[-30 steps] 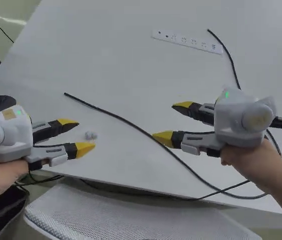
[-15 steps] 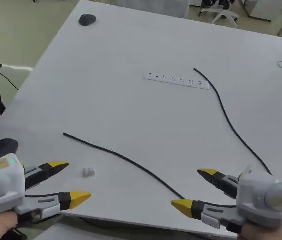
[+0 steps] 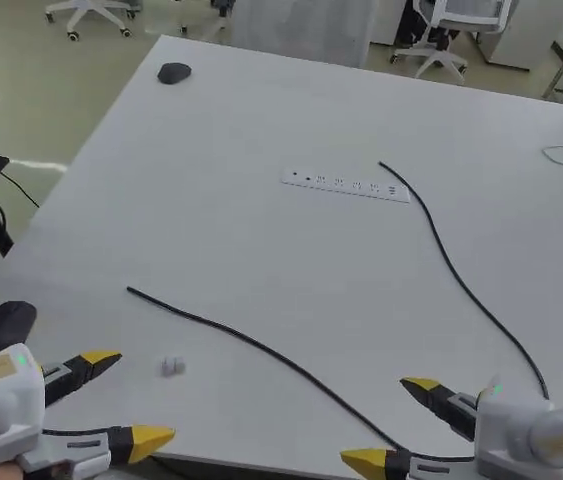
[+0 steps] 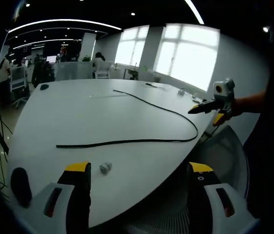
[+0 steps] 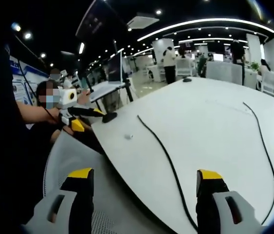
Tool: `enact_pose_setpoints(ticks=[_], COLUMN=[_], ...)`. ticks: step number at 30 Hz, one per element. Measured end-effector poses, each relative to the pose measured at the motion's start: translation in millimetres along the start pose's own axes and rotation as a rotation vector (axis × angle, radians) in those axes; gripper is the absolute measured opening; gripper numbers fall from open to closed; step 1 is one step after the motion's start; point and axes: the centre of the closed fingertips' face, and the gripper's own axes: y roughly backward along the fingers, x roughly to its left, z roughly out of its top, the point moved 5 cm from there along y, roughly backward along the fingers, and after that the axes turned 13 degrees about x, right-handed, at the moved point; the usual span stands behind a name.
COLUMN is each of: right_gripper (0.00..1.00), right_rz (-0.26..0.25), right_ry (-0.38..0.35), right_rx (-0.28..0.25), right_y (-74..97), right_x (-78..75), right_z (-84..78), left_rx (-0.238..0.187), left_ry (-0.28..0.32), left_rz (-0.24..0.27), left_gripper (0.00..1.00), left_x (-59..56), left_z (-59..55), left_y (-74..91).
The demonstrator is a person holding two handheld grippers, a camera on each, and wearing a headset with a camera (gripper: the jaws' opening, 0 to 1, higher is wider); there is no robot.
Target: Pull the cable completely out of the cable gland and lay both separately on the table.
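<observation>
At the near left corner of the counter [image 3: 261, 120], the left hand-held gripper [image 3: 129, 397] hangs over the edge with its yellow-tipped jaws spread wide and nothing between them. Just ahead of it, the cable gland [image 3: 170, 366] lies on the counter as a small pale piece by itself. It is near the free left end of the cable [image 3: 261, 348] but clearly apart from it and touches nothing. From that end the black cable runs diagonally right toward the near edge. In the left gripper view it seems to curve round there and run back up the counter, so that its far end lies just beside the white power strip [image 3: 344, 185]; whether this is one unbroken length I cannot tell for sure. At the near right, the right hand-held gripper [image 3: 393, 422] is also wide open and empty, and hovers over the counter's edge close to the cable's bend. By my judgement the extraction is done: the gland is off the cable and the two lie separately. What remains appears to be only drawing both grippers clear. The right one should come away without catching the cable near it or dragging the cable toward the gland.
</observation>
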Motion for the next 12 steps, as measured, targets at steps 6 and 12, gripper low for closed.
enact_pose_setpoints(ticks=[6, 12], right_gripper=[0.98, 0.99], right_rz=[0.015, 0.014], right_ry=[-0.012, -0.029], right_rx=[0.021, 0.022], right_y=[-2.9, -1.9], right_x=[2.9, -1.1], right_z=[-3.5, -3.8], left_rx=[0.042, 0.060], left_ry=[0.017, 0.048], left_rz=[0.013, 0.011], left_gripper=[0.89, 0.96], left_x=[6.9, 7.7], left_z=[-3.0, -2.3], left_y=[0.7, -0.5])
